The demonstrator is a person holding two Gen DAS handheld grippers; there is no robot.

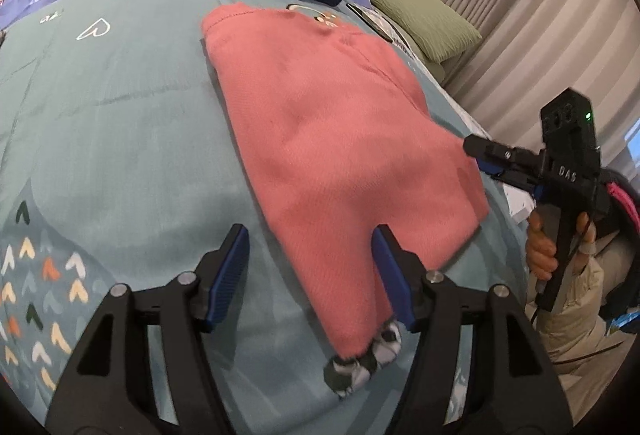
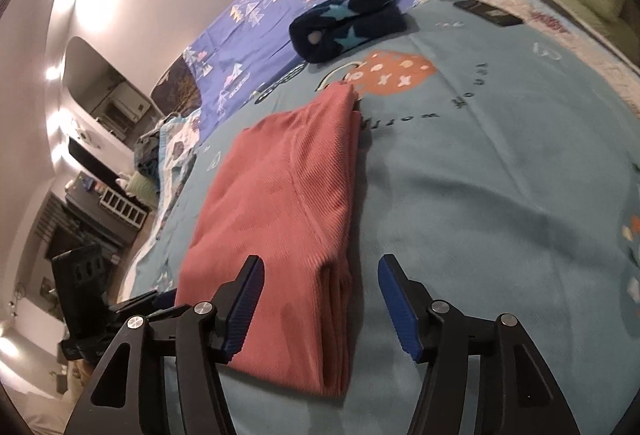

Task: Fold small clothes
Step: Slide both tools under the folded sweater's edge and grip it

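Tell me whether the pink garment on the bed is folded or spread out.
Folded. The pink garment lies as a narrow flat strip on the teal bedcover, with stacked layers showing along its near right edge in the right wrist view.

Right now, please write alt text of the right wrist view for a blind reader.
A folded pink garment lies on a teal bedspread, its near end between the open right gripper fingers, unpinched. Beyond it sits a folded navy star-patterned cloth.

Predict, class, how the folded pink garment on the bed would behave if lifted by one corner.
The pink garment is soft knit, so it would probably droop. Its stacked layers, visible at the near edge, would likely unfold. It probably weighs little.
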